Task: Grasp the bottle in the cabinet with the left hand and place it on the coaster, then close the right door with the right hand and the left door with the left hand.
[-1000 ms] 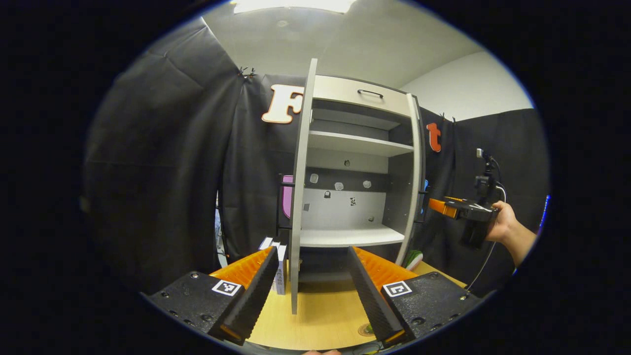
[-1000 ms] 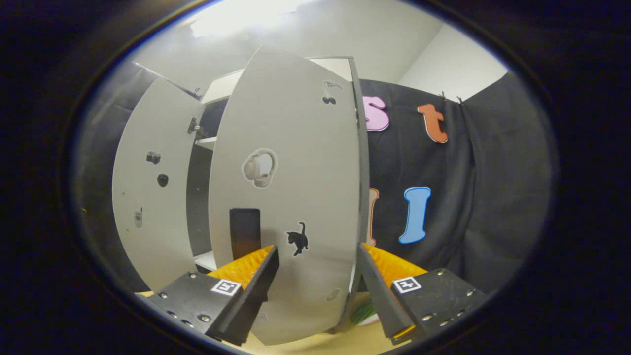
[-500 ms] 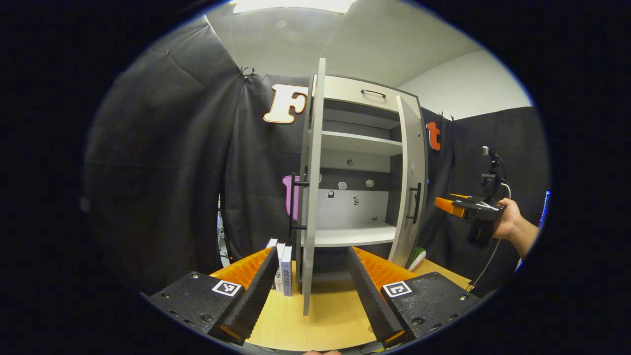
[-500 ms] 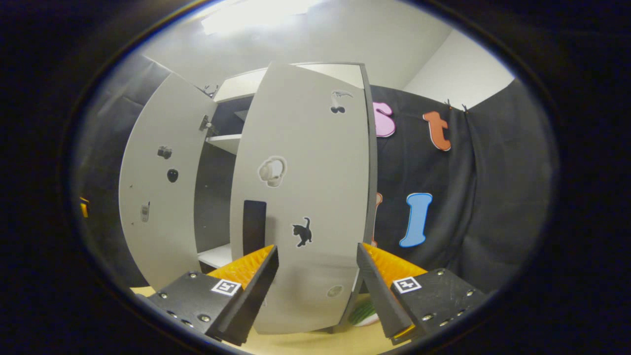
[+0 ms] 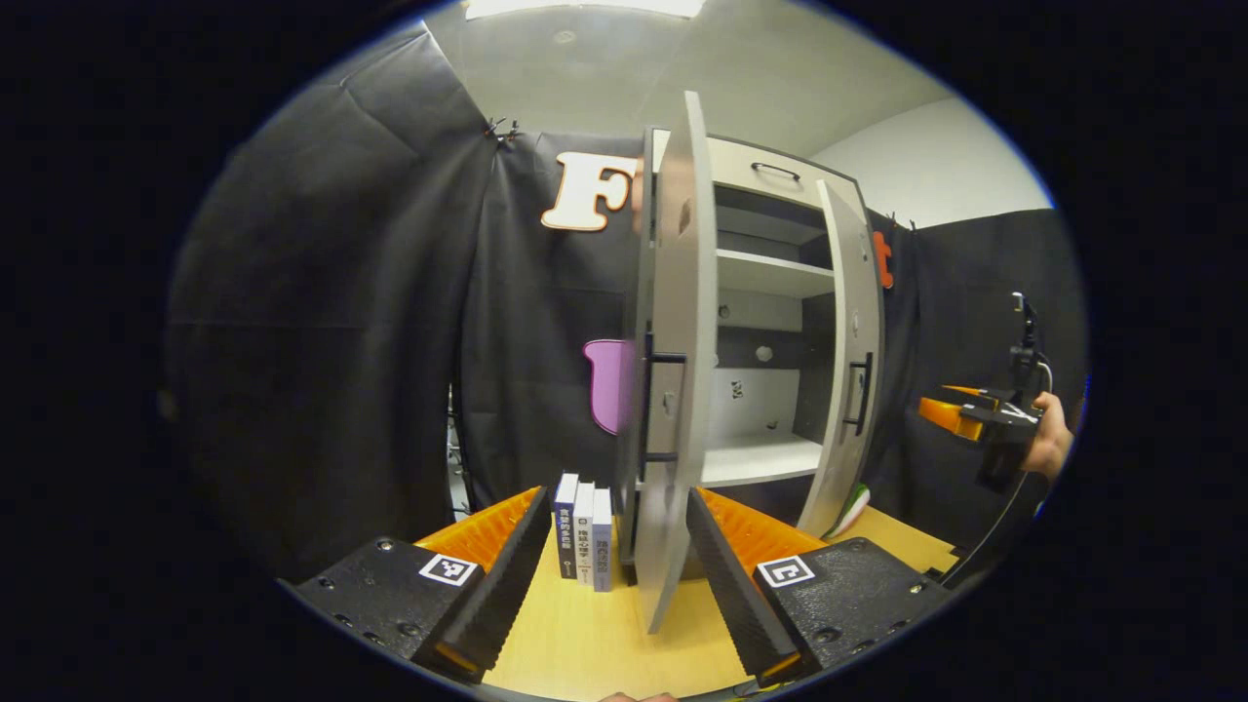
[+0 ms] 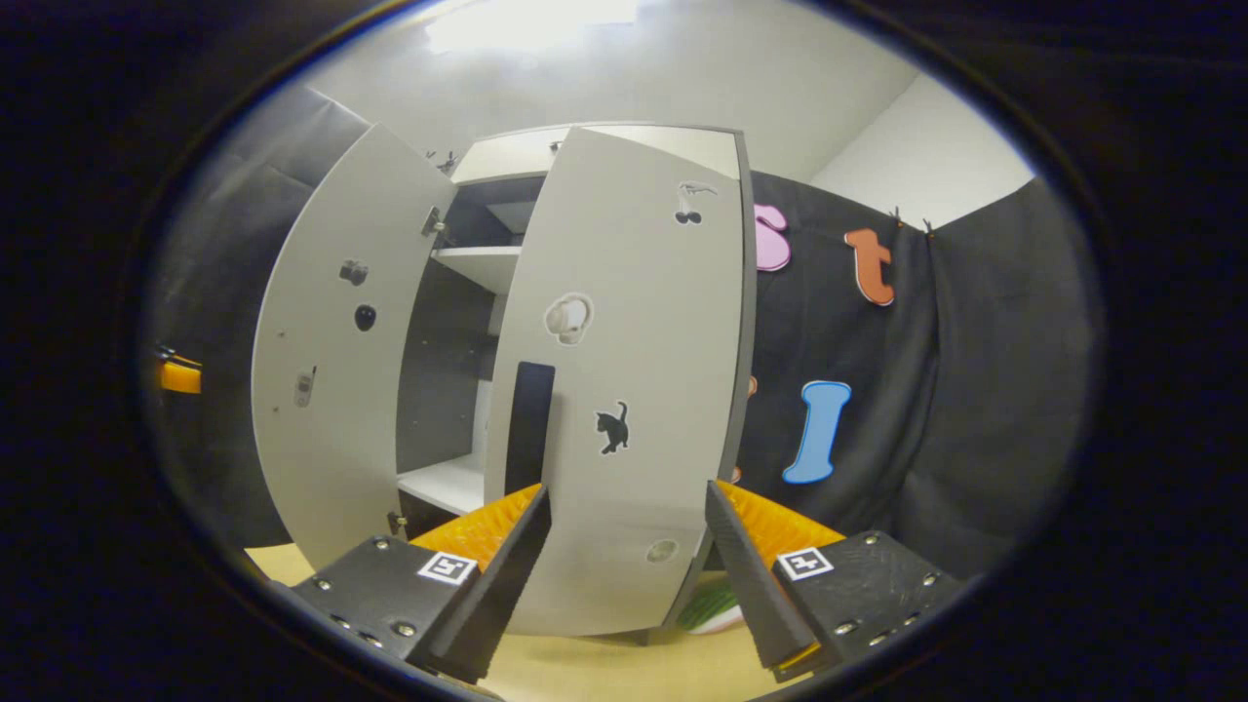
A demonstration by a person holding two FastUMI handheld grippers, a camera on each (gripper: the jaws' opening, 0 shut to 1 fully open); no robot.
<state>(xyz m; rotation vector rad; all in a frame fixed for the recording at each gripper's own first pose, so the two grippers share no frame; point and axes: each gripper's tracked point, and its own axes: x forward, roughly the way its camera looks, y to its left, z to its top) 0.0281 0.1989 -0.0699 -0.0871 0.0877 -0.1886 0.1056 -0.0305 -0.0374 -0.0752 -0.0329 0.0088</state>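
Smooth wooden table (image 5: 585, 643), flat grey cabinet doors (image 6: 624, 390)

Recording booth, black cloth wall (image 5: 322, 322), cabinet (image 5: 770, 292) on table (image 5: 585, 643)

Right gripper (image 6: 624, 546): fingers spread, nothing between them. Right door (image 6: 624, 390) partly swung in, stickers on its face, dark handle (image 6: 528, 429) near its edge. Left door (image 6: 336, 351) wide open. White shelf (image 6: 444, 483) visible between doors.
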